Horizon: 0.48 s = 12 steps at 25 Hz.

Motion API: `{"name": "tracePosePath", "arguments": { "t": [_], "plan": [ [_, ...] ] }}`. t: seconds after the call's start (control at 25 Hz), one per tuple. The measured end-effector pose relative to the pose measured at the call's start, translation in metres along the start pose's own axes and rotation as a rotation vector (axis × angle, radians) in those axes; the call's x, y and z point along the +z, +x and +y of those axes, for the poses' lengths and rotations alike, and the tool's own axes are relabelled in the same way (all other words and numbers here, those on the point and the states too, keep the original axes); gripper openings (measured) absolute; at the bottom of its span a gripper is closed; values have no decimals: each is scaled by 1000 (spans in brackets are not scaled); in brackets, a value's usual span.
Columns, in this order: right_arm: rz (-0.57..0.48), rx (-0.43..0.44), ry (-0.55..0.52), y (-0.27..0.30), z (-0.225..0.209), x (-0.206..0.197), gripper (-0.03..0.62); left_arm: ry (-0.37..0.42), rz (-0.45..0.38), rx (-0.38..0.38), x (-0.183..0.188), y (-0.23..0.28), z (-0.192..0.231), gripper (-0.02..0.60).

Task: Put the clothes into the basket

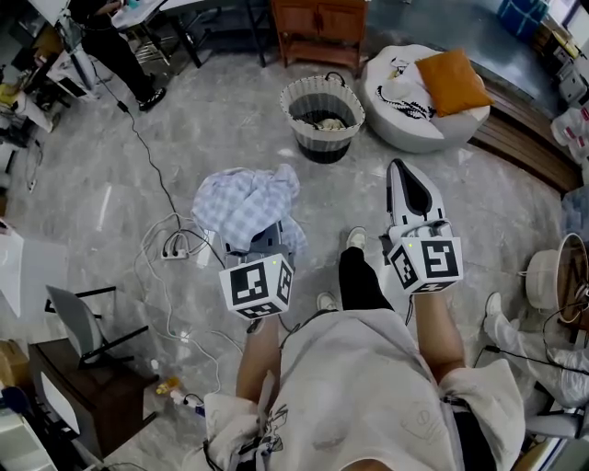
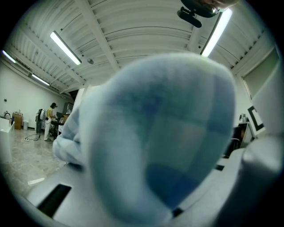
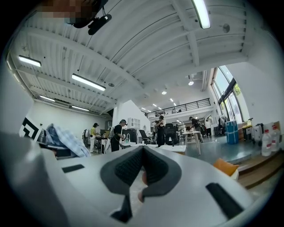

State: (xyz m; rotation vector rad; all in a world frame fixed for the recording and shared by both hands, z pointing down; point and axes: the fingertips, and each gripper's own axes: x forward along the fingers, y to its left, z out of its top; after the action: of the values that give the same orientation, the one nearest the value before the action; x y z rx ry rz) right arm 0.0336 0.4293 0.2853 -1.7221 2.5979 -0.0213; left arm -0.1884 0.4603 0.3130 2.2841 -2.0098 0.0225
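A crumpled blue-and-white checked garment (image 1: 247, 204) bunches over my left gripper (image 1: 260, 241), which is shut on it; its fingertips are hidden under the cloth. In the left gripper view the same checked cloth (image 2: 168, 142) fills nearly the whole picture, blurred and close. My right gripper (image 1: 401, 173) is held out level to the right, shut, with nothing in it; its dark pads (image 3: 128, 166) meet at the tip. The round woven basket (image 1: 296, 95) stands on the floor ahead, between the two grippers, with some clothing (image 1: 324, 120) lying in it.
A white beanbag (image 1: 396, 124) with an orange cushion (image 1: 451, 81) lies right of the basket. A power strip and cables (image 1: 175, 246) trail on the floor at left. A wooden cabinet (image 1: 317, 28) stands behind the basket. A grey chair (image 1: 75, 320) is at lower left.
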Motion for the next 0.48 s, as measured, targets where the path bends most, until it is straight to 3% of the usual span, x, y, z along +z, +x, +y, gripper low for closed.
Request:
{"name": "tracePosePath", "arguments": {
  "t": [0.48],
  "plan": [
    [-6, 33, 49, 76, -28, -19, -12, 6, 3, 2, -3, 76, 10, 100]
  ]
}}
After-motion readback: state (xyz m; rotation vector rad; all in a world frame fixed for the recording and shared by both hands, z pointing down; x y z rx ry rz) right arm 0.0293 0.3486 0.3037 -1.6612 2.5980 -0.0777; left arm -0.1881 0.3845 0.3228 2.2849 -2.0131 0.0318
